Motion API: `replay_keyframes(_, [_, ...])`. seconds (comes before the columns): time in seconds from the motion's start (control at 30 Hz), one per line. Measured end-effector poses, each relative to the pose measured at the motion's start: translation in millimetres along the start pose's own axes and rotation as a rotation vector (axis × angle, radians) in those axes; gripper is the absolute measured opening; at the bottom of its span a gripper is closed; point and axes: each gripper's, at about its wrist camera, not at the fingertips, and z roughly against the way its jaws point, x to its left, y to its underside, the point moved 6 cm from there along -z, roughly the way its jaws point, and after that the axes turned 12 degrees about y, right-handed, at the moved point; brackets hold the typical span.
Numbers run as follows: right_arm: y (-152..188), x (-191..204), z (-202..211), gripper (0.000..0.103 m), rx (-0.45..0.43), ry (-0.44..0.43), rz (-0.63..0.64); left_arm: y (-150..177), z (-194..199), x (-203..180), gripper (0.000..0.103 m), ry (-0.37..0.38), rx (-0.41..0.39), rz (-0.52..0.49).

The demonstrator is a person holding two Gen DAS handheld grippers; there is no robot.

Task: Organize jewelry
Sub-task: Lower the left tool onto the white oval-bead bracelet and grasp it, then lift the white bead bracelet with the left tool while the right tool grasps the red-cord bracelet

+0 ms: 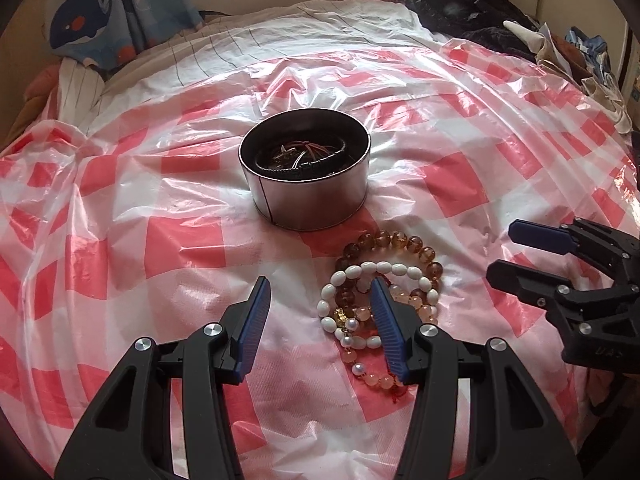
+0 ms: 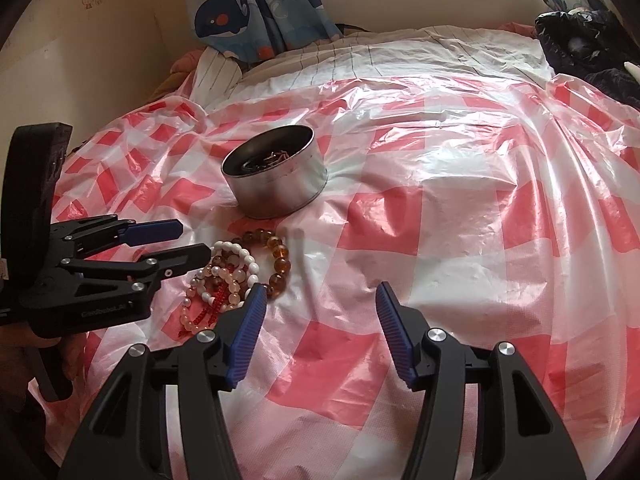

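Observation:
A round metal tin [image 1: 306, 168] [image 2: 276, 176] stands on the red-and-white checked plastic sheet [image 1: 120, 208] and holds dark bracelets and cords. In front of it lies a pile of bead bracelets: amber beads [image 1: 394, 242] [image 2: 280, 258], white oval beads [image 1: 384, 269] [image 2: 240, 252] and pale pink beads with pearls [image 1: 372, 376] [image 2: 200, 296]. My left gripper [image 1: 320, 296] [image 2: 188, 242] is open and empty, its right finger over the pile. My right gripper [image 2: 320, 298] [image 1: 502, 250] is open and empty, just right of the pile.
The sheet covers a bed with a striped white sheet [image 1: 224, 48] at the back. Whale-print curtains [image 1: 88, 20] [image 2: 256, 4] hang behind. A dark heap of clothes [image 1: 472, 4] [image 2: 588, 44] lies at the back right. A wall [image 2: 100, 40] stands to the left.

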Motion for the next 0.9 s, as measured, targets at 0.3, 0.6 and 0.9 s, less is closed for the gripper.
replay_keyframes(0.3, [0.9, 0.3, -0.7, 0.057, 0.005, -0.010, -0.005, 0.9, -21.2, -8.0, 0.029, 0.009, 0.033, -0.023])
replay_keyframes(0.6, [2.7, 4.0, -2.0, 0.057, 0.009, -0.011, 0.017, -6.6, 4.4, -5.6, 0.006, 0.120, -0.014, 0.053])
replay_keyframes(0.9, [5.3, 16.1, -2.2, 0.057, -0.006, -0.010, 0.074, -26.3, 46.9, 9.6, 0.006, 0.261, -0.195, 0.192])
